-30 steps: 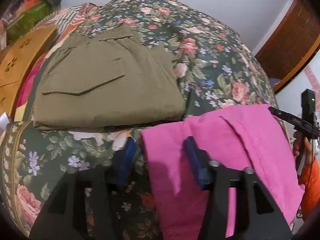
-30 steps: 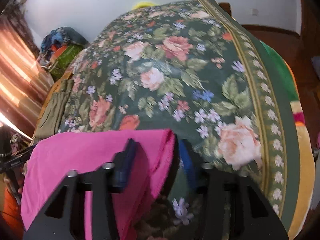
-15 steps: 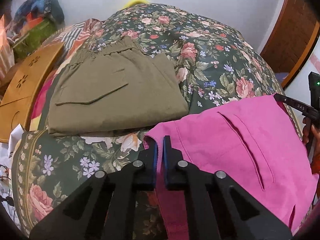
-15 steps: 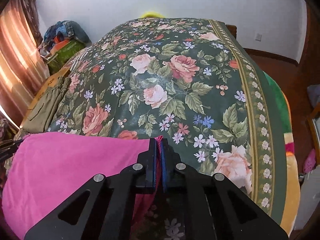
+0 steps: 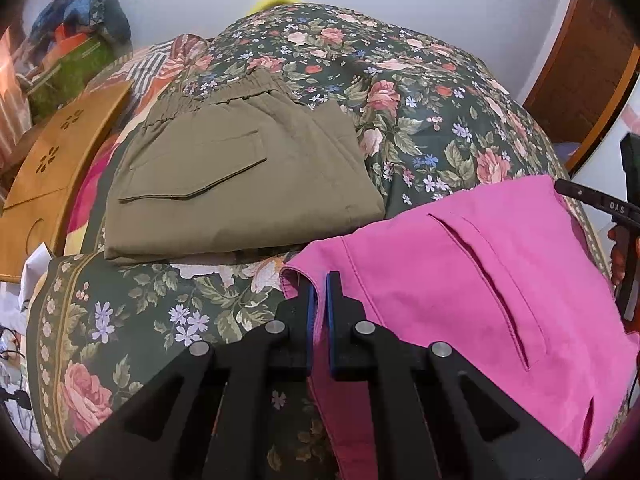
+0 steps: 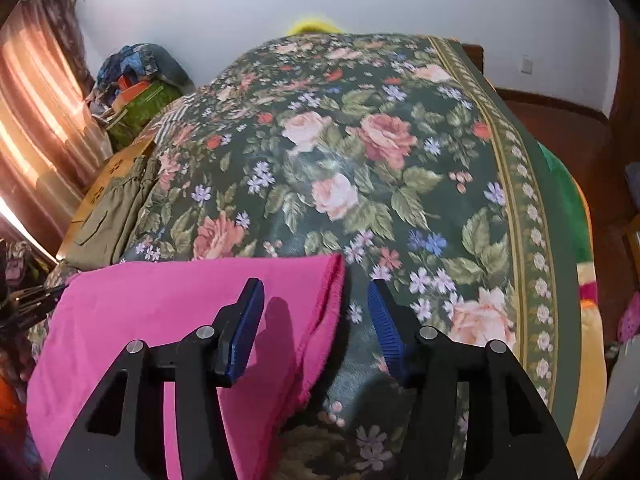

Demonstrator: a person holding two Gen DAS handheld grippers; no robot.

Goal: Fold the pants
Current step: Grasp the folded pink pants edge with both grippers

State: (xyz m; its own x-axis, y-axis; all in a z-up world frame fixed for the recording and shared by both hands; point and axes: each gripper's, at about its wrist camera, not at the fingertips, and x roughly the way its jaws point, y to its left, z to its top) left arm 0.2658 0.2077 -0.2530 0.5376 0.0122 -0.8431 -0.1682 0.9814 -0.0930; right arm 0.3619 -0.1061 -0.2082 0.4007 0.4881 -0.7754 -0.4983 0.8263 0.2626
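Pink pants (image 5: 472, 280) lie on the near part of a floral bedspread (image 5: 420, 92). My left gripper (image 5: 319, 280) is shut on the pants' left corner edge. In the right wrist view the pink pants (image 6: 168, 308) reach to their right edge under my right gripper (image 6: 316, 300), which is open, its two blue pads (image 6: 244, 320) standing on either side of that edge without holding it. The right gripper also shows at the right edge of the left wrist view (image 5: 616, 208).
Folded olive pants (image 5: 240, 180) lie on the bed behind the pink ones, also seen in the right wrist view (image 6: 112, 216). A wooden board (image 5: 52, 168) and a pile of clothes and boxes (image 5: 76, 52) stand at the left. The bed's right edge (image 6: 560, 280) drops to a wooden floor.
My right gripper was shut on the pants' right edge half a second ago and has opened, letting it go. My left gripper closed on the left corner a second ago and stays shut.
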